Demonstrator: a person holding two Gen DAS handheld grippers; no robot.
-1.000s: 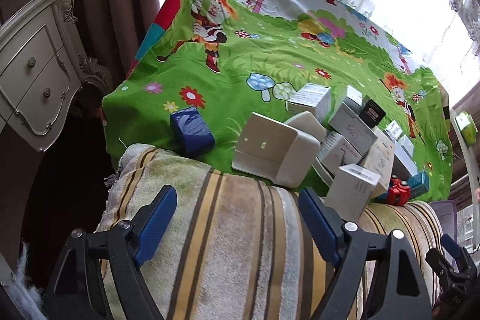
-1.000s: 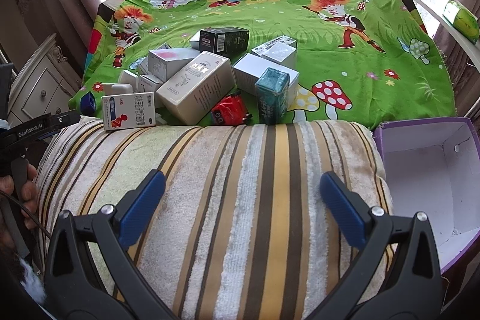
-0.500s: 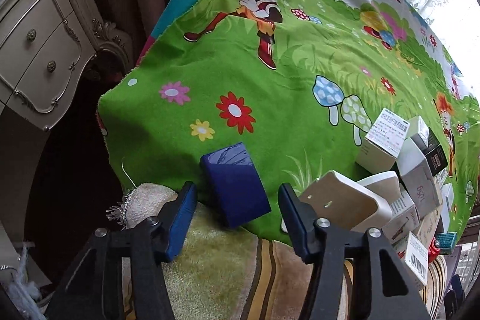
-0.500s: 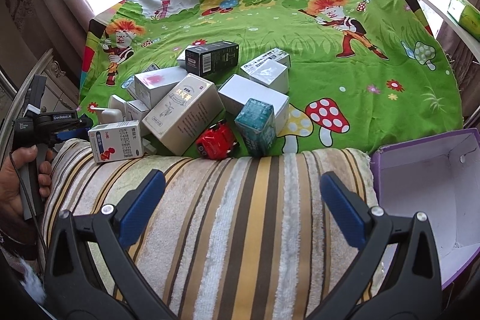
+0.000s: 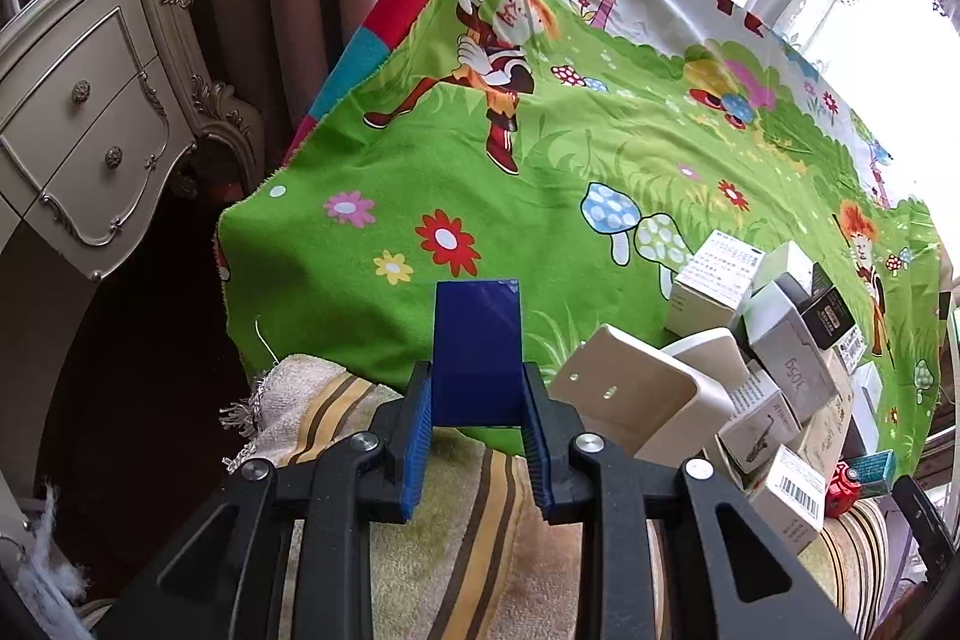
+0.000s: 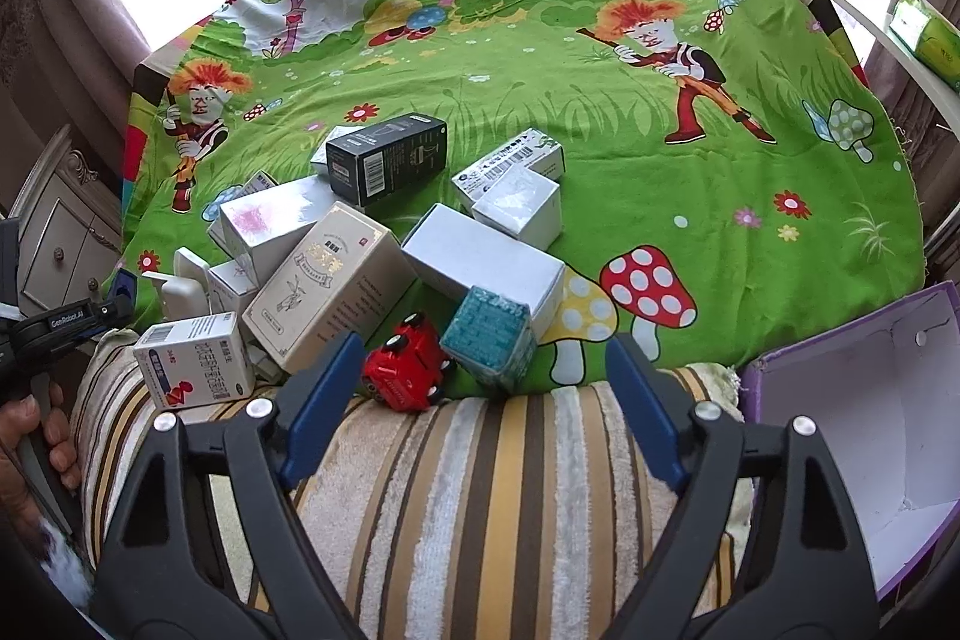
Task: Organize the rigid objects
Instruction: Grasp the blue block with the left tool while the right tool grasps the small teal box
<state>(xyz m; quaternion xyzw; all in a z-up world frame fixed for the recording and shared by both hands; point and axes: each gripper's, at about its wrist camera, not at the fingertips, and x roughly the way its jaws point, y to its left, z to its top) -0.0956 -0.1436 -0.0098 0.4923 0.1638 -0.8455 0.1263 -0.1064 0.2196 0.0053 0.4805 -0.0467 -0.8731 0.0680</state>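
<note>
Rigid objects, mostly small cardboard cartons point(image 6: 336, 280) in white, grey and black, lie jumbled in a pile on the green cartoon-print cloth point(image 6: 600, 112) that covers the surface in front of me, and nearly all of the sorting looks undone. The open purple cardboard box with a white inside point(image 6: 864, 400) sits at the right edge of the striped towel point(image 6: 492, 490), and as far as I can see it holds nothing, so I judge the task to be at its very start. My left gripper point(image 5: 477, 418) is clamped on a glossy dark blue rectangular block point(image 5: 477, 340), one blue pad pressed against each of its side faces, at the cloth's near left corner, apart from the pile. The block's long axis runs straight away from my left camera, in line with the fingers, its far end pointing toward the red flower printed on the cloth; I cannot tell whether its underside touches the cloth. Just to its right a cream plastic holder point(image 5: 636, 400) lies tipped against the cartons. My right gripper point(image 6: 480, 376) hangs spread wide and empty over the towel's far edge, with a small red toy car point(image 6: 408, 364) and a teal patterned carton point(image 6: 492, 334) lying just ahead, between its fingers. Everything in the pile remains to be moved.
</note>
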